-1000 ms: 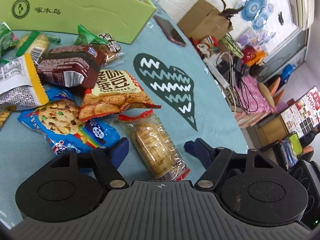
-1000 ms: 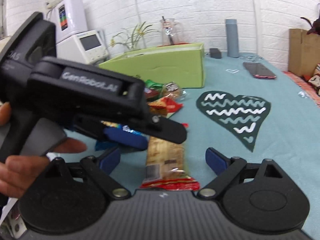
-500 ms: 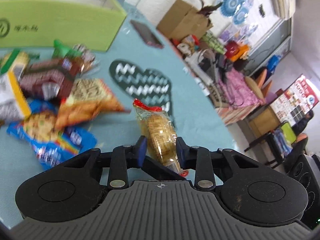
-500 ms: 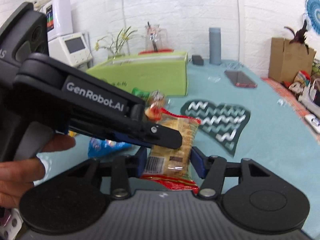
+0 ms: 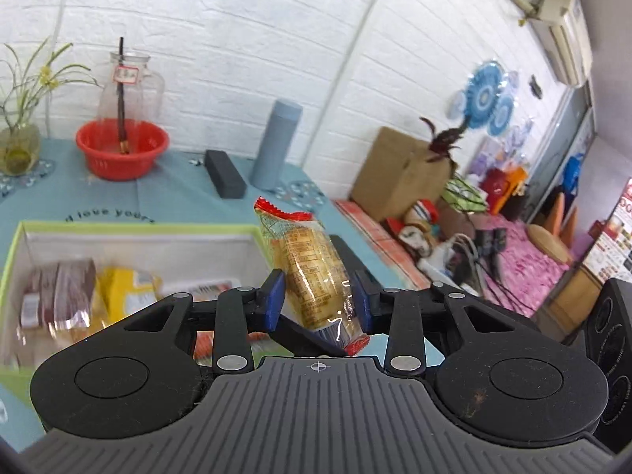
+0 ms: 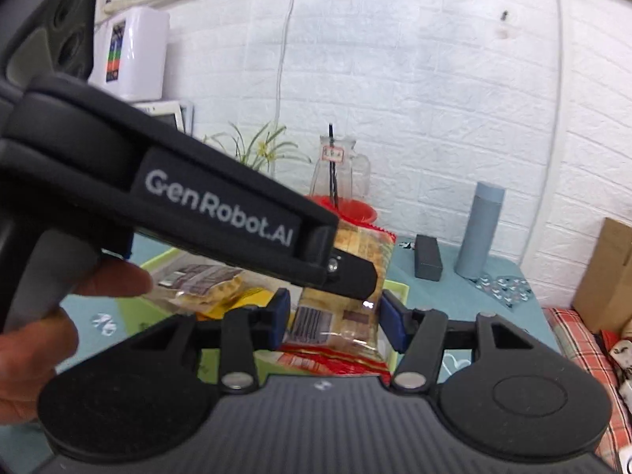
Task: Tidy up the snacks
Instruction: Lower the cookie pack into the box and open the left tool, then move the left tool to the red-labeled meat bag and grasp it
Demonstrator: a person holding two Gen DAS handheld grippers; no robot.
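1. Left claw (image 5: 318, 302): blue pads closed down on a clear cracker pack (image 5: 310, 272), one pad on each side of it. Pack stands nearly upright, red crimped end at top, leaning toward upper left of frame.
2. Right claw (image 6: 333, 316): pads sit just beside the same cracker pack (image 6: 343, 296), left pad at the wrapper edge, right pad close to the other side. Cannot tell if they actually press it. Barcode side faces this camera.
3. In the right wrist view, the left claw's black body with white lettering crosses from upper left to center and covers the pack's top half. A hand (image 6: 35, 339) grips its handle at lower left of frame.
4. The pack is held in the air, center frame in both views, above the near right corner of the green box (image 5: 12, 260).
5. The box is open, at left of the left wrist view. Inside: a brown snack pack (image 5: 59, 292) and a yellow snack pack (image 5: 126, 292), side by side.
6. The table (image 5: 177, 193) has a teal cloth. At the far edge by the white brick wall: red bowl (image 5: 122, 150) with a glass jug (image 5: 130, 91) in it, blue-grey bottle (image 5: 276, 146), black case (image 5: 225, 173) between them.
7. Cardboard box (image 5: 395, 181) at right of frame, beyond the table.
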